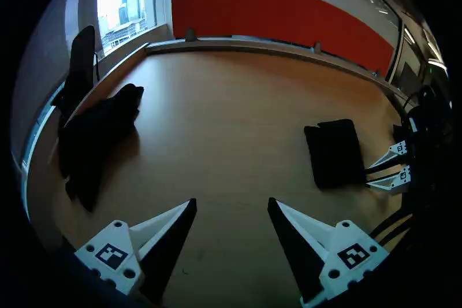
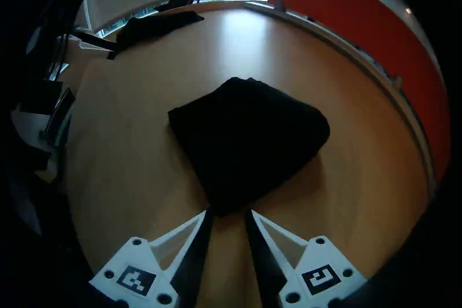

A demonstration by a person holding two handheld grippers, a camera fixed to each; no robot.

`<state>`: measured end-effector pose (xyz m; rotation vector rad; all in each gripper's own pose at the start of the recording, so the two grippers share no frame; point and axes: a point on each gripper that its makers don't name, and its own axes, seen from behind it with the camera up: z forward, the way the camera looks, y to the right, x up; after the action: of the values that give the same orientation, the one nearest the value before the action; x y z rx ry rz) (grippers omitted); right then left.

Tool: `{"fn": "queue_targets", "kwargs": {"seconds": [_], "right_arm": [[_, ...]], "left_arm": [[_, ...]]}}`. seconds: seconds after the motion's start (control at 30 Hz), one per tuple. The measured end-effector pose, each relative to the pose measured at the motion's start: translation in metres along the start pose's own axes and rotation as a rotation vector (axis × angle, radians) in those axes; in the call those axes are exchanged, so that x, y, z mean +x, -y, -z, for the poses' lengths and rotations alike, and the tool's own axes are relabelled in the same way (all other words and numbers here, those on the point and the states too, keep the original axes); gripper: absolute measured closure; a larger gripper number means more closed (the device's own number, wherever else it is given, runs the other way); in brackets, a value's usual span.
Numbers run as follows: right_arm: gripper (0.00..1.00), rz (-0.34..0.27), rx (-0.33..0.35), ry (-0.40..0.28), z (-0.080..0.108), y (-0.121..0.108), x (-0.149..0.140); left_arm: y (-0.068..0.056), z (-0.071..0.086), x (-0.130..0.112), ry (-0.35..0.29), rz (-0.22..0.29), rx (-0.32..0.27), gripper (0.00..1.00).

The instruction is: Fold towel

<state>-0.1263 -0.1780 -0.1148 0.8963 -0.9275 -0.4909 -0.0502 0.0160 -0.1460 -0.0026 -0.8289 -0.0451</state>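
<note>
Where the black towel (image 2: 248,140) lay folded mid-tabletop (image 2: 127,152), neither tool held it.
At its near corner the right hand-held gripper (image 2: 228,211) stood narrowly parted; the left hand-held gripper (image 1: 231,200) was spread wide, well apart. Cloth judged soft, light, limp: pinch a corner through all layers.

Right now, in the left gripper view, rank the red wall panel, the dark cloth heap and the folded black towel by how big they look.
1. red wall panel, though it is the farthest off.
2. dark cloth heap, on the left.
3. folded black towel, clearly the smallest.
</note>
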Motion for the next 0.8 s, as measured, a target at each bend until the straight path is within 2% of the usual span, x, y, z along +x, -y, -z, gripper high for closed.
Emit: {"fn": "queue_targets", "kwargs": {"seconds": [0.27, 0.37, 0.67, 0.8], "right_arm": [[0.59, -0.014, 0.003, -0.002, -0.0033, 0.0015, -0.0005], [0.65, -0.013, 0.003, -0.002, -0.0034, 0.0015, -0.0006], [0.93, -0.034, 0.002, -0.006, -0.0021, -0.001, -0.002], [0.95, -0.034, 0.005, -0.01, -0.0011, -0.0012, -0.002]], "left_arm": [[-0.0001, -0.0007, 0.0001, 0.0, 0.002, 0.0, 0.09], [-0.0002, -0.0009, -0.0006, 0.002, 0.002, 0.0, 0.09], [-0.0008, -0.0016, -0.0021, 0.005, 0.0, 0.001, 0.09], [-0.0016, -0.002, -0.0018, 0.005, -0.001, 0.0, 0.09]]}}
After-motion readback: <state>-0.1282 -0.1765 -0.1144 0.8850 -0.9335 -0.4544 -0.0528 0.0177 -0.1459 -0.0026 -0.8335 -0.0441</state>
